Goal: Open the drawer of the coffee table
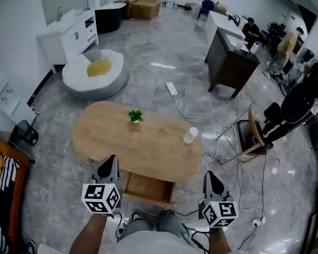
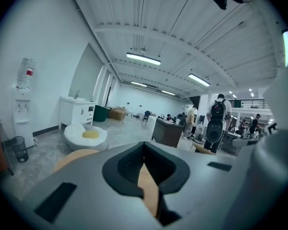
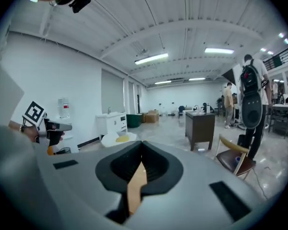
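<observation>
While left gripper, right gripper closed empty, only head view shows drawer open.

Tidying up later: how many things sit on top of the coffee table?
2: a small green plant near the middle of the coffee table, and a clear container toward its right end. None seem hidden.

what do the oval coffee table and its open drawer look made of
Light oval coffee table: wood or wood veneer by its tan colour and faint grain, matte. Open drawer: same wood look, slightly darker; solid or laminate is unclear.
</observation>
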`<state>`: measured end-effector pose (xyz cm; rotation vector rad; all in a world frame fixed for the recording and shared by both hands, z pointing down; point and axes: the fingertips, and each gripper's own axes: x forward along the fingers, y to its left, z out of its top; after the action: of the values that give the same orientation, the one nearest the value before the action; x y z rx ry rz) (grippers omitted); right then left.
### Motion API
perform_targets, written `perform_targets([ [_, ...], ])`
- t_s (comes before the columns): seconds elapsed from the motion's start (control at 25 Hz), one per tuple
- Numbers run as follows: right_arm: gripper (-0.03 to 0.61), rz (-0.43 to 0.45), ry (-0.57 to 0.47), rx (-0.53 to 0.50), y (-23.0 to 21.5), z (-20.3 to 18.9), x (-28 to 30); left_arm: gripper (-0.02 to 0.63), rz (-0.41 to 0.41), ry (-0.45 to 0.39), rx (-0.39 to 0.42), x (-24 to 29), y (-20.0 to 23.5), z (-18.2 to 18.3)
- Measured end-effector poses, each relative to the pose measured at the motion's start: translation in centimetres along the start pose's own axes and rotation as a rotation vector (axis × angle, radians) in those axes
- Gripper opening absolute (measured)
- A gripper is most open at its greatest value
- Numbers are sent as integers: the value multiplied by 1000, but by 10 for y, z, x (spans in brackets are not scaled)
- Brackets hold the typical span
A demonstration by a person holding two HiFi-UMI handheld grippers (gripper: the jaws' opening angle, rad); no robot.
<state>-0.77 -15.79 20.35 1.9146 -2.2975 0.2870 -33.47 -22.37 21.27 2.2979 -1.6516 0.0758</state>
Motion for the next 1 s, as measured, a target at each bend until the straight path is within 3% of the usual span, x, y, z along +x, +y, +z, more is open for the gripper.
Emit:
perform_targets([
  [0.24,1,-224,-108,-65,-39,56,-53,-8,-110,-49,45,-13,-11,59],
  [0.48,0,-434,-118,-25,-88,59,-98,-8,-84,-56,86,-12,-8,81],
  [0.68,0,-485,-114,-3,-95,55,-110,-8,-60,-46,60,-14,-3,72],
  [1.0,1,-488,-70,-5,-85,54,-98,-8,-61,-43,49,-17,-5,70],
])
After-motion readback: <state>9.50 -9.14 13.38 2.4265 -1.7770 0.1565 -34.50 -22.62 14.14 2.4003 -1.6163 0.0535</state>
